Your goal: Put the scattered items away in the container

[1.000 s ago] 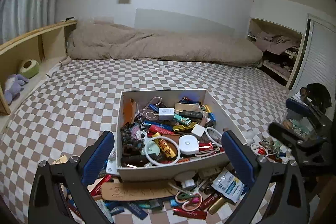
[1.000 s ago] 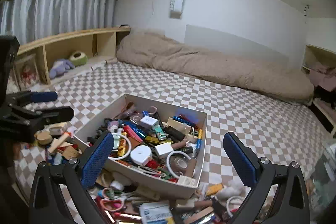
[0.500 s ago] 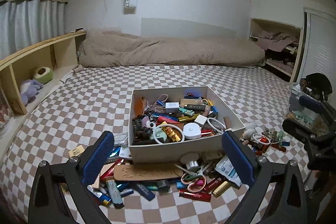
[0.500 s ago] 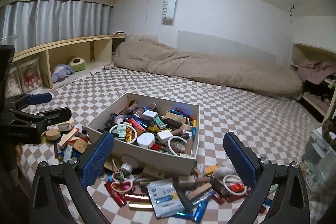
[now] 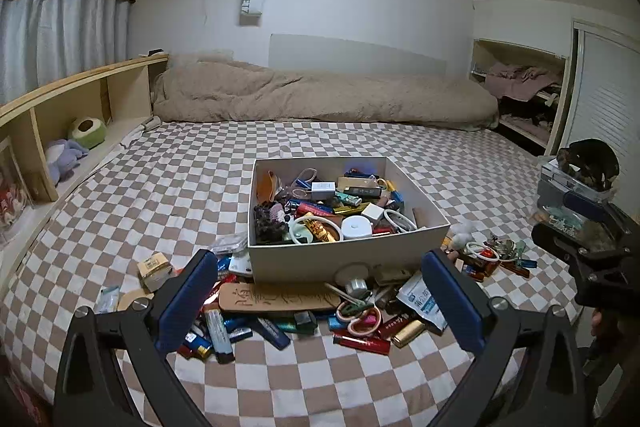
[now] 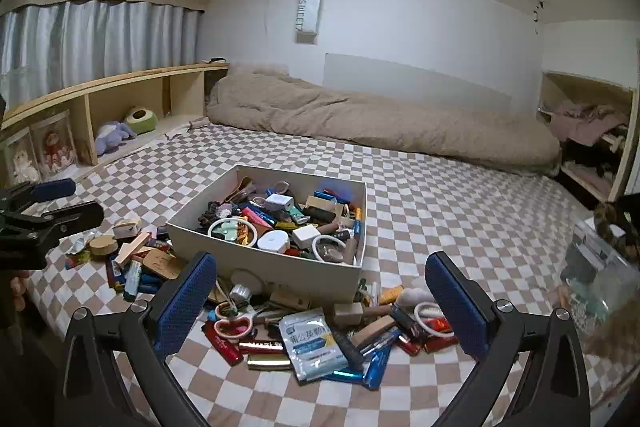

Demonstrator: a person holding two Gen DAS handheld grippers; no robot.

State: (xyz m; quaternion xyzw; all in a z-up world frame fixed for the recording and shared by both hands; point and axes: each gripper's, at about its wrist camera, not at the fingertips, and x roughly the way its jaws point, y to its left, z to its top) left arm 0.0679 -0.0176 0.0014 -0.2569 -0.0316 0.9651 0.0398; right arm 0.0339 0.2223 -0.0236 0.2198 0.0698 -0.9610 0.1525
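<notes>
Hovering, left gripper (image 5: 318, 301): my jaws stand wide apart, holding nothing, above the clutter in front of the box.
Scattered items, left (image 5: 218, 333): lighters and tubes partly hidden behind my blue pad; labels too small to read.
Wooden tag (image 5: 278, 299): flat against the box front, carved characters unclear.
Box (image 5: 332, 259): white, on the checkered bedspread (image 5: 160, 195), heaped full; its lower contents are buried.
Blue-and-white packet (image 6: 310, 343): near the box, among pens.
Right gripper (image 6: 320, 301): my jaws gape, empty; arms cut off below.
</notes>
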